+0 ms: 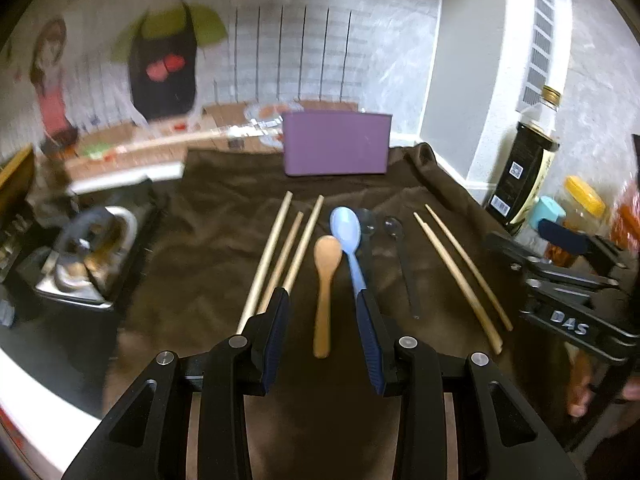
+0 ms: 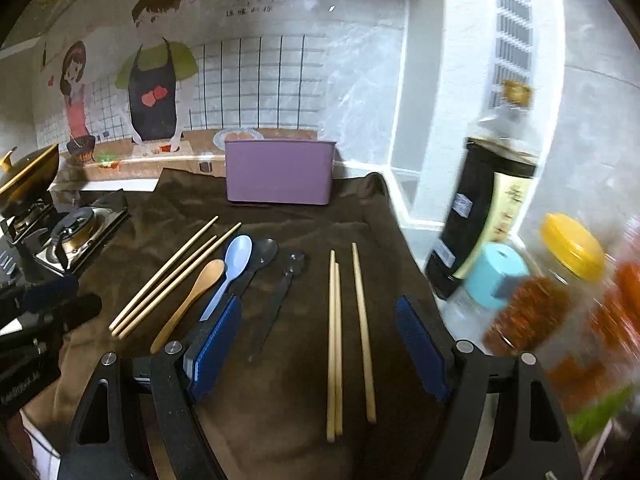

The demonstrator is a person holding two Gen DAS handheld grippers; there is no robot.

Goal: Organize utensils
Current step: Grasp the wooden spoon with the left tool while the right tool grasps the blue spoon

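Utensils lie on a brown cloth (image 1: 224,208). In the left wrist view: three wooden chopsticks (image 1: 280,248), a wooden spoon (image 1: 325,280), a blue spoon (image 1: 348,236), two dark spoons (image 1: 394,232), and more chopsticks (image 1: 460,272) at right. A purple holder box (image 1: 335,143) stands at the back. My left gripper (image 1: 323,304) is open above the wooden spoon. In the right wrist view my right gripper (image 2: 318,312) is open over three chopsticks (image 2: 348,340); the spoons (image 2: 236,264), the left chopsticks (image 2: 172,276) and the box (image 2: 280,171) show too.
A small gas stove (image 2: 72,236) sits left of the cloth. A dark bottle (image 2: 480,208), a teal-capped jar (image 2: 494,276), a yellow-lidded jar (image 2: 572,256) and spice jars (image 2: 528,316) crowd the right edge. The wall is close behind the box.
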